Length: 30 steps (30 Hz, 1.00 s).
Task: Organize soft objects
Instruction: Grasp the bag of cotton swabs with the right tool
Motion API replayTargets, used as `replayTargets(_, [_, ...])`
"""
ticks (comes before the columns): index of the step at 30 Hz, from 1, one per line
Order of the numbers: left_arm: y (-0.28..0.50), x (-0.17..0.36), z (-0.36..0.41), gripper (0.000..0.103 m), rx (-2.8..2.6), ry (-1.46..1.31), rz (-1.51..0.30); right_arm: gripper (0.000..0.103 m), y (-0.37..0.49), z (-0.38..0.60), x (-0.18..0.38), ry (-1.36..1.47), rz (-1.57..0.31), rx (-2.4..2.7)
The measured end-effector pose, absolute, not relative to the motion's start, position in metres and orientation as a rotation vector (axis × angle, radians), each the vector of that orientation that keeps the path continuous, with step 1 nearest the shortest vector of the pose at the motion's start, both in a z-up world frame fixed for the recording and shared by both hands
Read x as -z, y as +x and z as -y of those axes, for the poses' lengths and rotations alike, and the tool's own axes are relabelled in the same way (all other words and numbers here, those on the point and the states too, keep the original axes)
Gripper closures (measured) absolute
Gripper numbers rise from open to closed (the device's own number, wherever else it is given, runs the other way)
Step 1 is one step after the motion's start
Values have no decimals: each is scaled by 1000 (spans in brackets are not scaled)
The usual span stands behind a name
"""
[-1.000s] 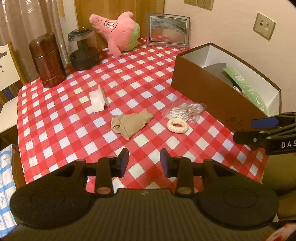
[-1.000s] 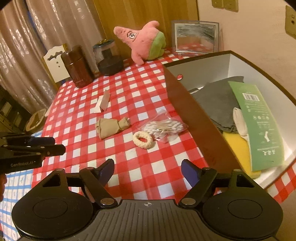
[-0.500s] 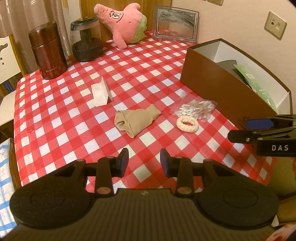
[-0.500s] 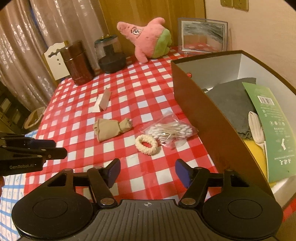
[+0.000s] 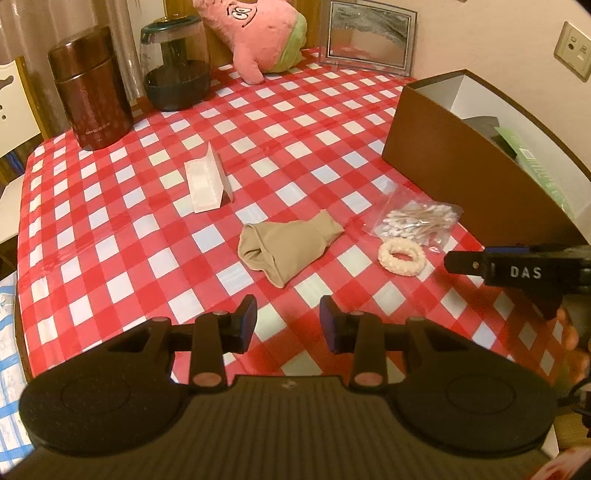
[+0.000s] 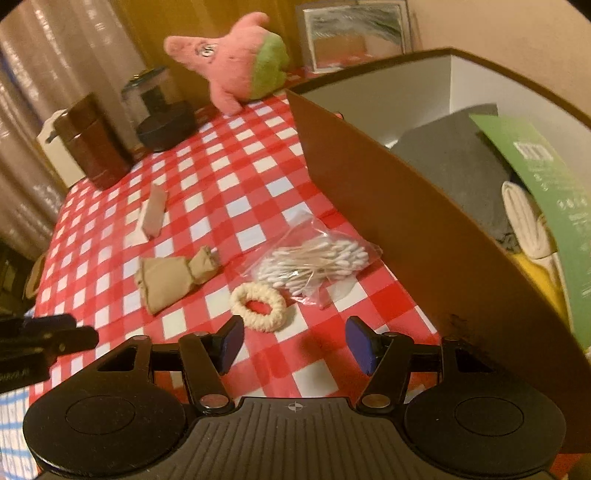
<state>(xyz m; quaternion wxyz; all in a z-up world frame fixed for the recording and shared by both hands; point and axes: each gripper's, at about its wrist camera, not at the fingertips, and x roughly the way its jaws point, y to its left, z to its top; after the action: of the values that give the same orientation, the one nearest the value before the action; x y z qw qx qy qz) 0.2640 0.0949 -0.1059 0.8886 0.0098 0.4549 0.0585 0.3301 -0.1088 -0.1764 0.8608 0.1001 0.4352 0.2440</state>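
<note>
A rolled beige sock (image 5: 286, 247) (image 6: 173, 277) lies mid-table on the red checked cloth. Right of it lie a cream hair scrunchie (image 5: 400, 255) (image 6: 258, 306) and a clear bag of cotton swabs (image 5: 417, 223) (image 6: 314, 262). A brown box (image 5: 465, 158) (image 6: 424, 240) at the right holds grey cloth, white socks and a green pack. My left gripper (image 5: 288, 325) is open and empty, just short of the sock. My right gripper (image 6: 295, 345) is open and empty, low over the cloth just short of the scrunchie. It shows side-on in the left wrist view (image 5: 517, 267).
A pink star plush (image 5: 255, 33) (image 6: 229, 77), a picture frame (image 5: 369, 40), a glass jar (image 5: 175, 68) and a brown canister (image 5: 90, 88) stand at the back. A folded white card (image 5: 207, 181) lies left of centre. The left gripper shows at the right wrist view's left edge (image 6: 44, 339).
Both grippers have moved forward and lower toward the table; the right one has come close to the scrunchie and its jaws have narrowed. No object has moved.
</note>
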Motion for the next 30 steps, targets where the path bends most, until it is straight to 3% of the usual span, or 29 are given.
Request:
replayTargets(13, [298, 114, -123, 69, -135, 3, -966, 32, 373, 92, 202, 482, -963, -345])
replayTargets(26, [324, 122, -158, 69, -183, -28, -973, 29, 404, 29, 201, 245, -873, -269])
replayTargets(30, [331, 123, -166, 69, -194, -39, -965, 54, 408, 6, 201, 87, -816, -324])
